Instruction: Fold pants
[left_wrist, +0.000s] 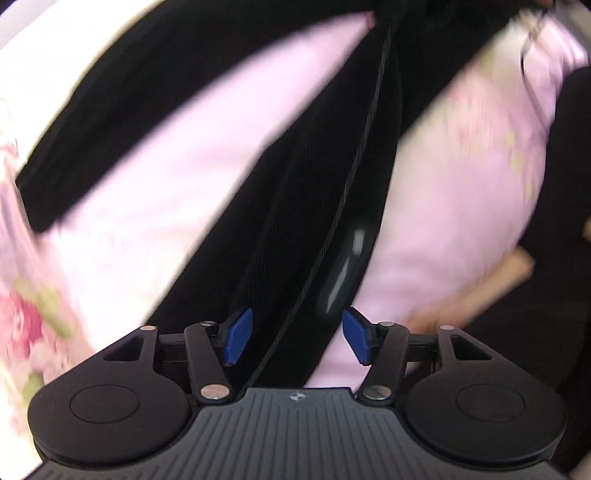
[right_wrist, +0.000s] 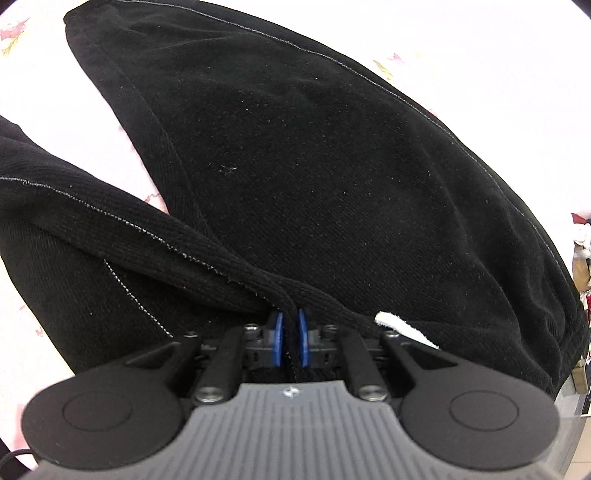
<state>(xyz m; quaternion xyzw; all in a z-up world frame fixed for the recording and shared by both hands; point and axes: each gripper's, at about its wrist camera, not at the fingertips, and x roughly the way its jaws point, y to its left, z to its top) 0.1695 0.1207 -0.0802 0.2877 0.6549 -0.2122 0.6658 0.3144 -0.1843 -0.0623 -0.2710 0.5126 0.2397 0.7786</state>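
Note:
The black pants (left_wrist: 288, 206) lie on a pink floral sheet (left_wrist: 155, 206), and the left wrist view is blurred. One leg runs diagonally under my left gripper (left_wrist: 299, 338), a second leg (left_wrist: 122, 110) stretches to the left. The left gripper's blue pads (left_wrist: 240, 336) stand wide apart above the cloth and grip nothing. In the right wrist view the pants (right_wrist: 314, 166) fill most of the picture. My right gripper (right_wrist: 291, 339) is shut on a raised fold of the black fabric at a stitched seam. A white label (right_wrist: 402, 326) pokes out just right of it.
The sheet (right_wrist: 92, 122) shows between the two legs and around the pants. A dark mass (left_wrist: 565, 177) and a blurred tan shape (left_wrist: 517, 264) sit at the right of the left wrist view. Small cluttered items (right_wrist: 580, 240) line the right edge.

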